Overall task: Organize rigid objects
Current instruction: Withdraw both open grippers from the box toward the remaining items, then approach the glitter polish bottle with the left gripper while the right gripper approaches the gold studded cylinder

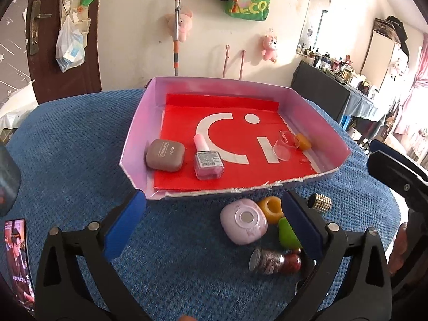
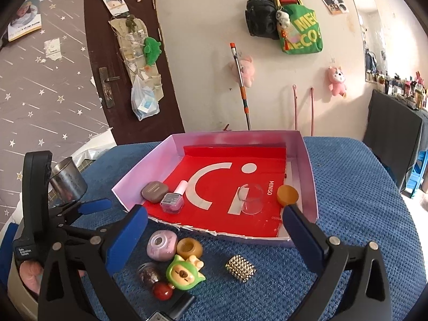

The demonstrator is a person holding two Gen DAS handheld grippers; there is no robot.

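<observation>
Hovering above the blue cloth (image 2: pixel 347 187), the left gripper (image 1: pixel 214 222) and the right gripper (image 2: pixel 214 230) both stood with jaws wide apart and nothing between the pads. Just beyond them, on the cloth near the cut front edge of the box (image 2: pixel 307 160), lay the items not yet sorted: a pink round case (image 2: pixel 161 245), an amber ring-shaped piece (image 2: pixel 189 248), a green figurine (image 2: pixel 184 272), a studded metal cylinder (image 2: pixel 240 268), a dark glitter bottle (image 2: pixel 149 272) and a red bead (image 2: pixel 162 290) touching it. Inside the box, on its red lining, rested a brown case (image 1: pixel 165 155), a nail-polish bottle (image 1: pixel 208 163) lying on its side, a clear cup (image 1: pixel 287 144) tipped over, and an amber disc (image 1: pixel 303 141) near the right wall. Judged from this layout, the work was partway through, between one placement and the next pick. The next move would call for lowering one set of open jaws over a single loose item, the cylinder standing apart being the easiest, without nudging the crowded cluster.
</observation>
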